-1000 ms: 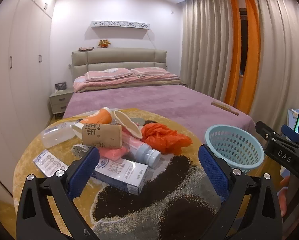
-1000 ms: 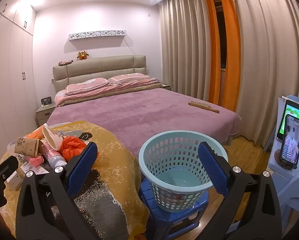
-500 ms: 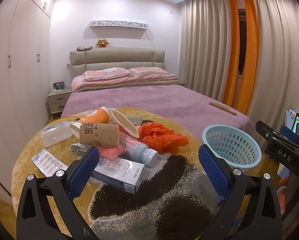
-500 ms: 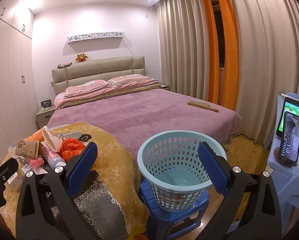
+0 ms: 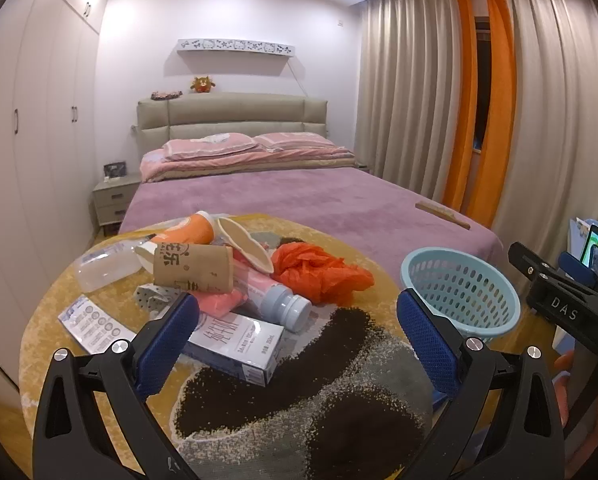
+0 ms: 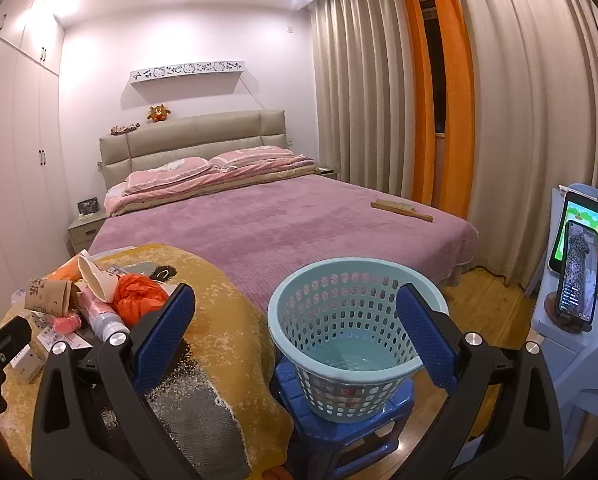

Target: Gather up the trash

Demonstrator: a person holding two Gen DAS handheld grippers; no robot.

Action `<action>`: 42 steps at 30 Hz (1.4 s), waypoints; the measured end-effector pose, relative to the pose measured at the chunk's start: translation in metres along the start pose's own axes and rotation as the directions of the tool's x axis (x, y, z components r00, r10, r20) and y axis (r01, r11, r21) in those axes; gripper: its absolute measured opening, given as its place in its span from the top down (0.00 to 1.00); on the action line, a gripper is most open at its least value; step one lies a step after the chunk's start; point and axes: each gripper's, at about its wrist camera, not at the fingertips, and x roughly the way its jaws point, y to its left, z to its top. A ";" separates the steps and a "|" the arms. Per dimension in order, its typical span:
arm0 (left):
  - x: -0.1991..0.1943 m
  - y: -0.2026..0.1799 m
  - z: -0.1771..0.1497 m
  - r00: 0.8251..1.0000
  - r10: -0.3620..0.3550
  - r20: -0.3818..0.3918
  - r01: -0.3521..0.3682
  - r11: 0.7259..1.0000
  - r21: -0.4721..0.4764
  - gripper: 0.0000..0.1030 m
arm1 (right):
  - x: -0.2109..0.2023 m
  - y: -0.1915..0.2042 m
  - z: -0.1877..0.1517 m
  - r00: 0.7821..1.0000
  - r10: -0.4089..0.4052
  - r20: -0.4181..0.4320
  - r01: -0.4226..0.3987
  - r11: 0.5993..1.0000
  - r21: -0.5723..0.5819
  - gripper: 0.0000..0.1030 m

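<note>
Jaws of both our left gripper (image 5: 298,332) and right gripper (image 6: 295,330) gape empty, a white rectangular carton (image 5: 235,342) lying just beyond the left's, the perforated pale-blue plastic basket (image 6: 351,344) between the right's.

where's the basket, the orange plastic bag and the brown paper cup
basket (image 6: 355,276): right wrist view, far inner wall under the rim
orange plastic bag (image 5: 315,270): left wrist view, middle of the crumpled bag
brown paper cup (image 5: 193,268): left wrist view, printed side wall

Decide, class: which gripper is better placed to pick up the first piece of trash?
Left. The left gripper is open, facing the trash pile, with the white carton beside its finger. The right gripper faces the empty basket.
</note>
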 end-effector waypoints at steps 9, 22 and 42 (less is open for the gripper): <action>-0.001 0.001 0.000 1.000 -0.006 0.006 0.006 1.000 -0.006 0.07 | -0.001 0.001 0.000 1.000 -0.011 0.006 0.011 1.000 -0.006 0.07; 0.002 0.004 -0.001 1.000 -0.005 0.005 0.005 1.000 -0.016 0.07 | 0.000 0.005 0.000 1.000 -0.004 -0.002 0.004 1.000 -0.021 0.07; 0.001 0.007 -0.003 1.000 0.004 0.009 -0.003 1.000 -0.021 0.07 | 0.003 0.014 0.000 1.000 0.014 -0.012 -0.014 0.999 -0.045 0.07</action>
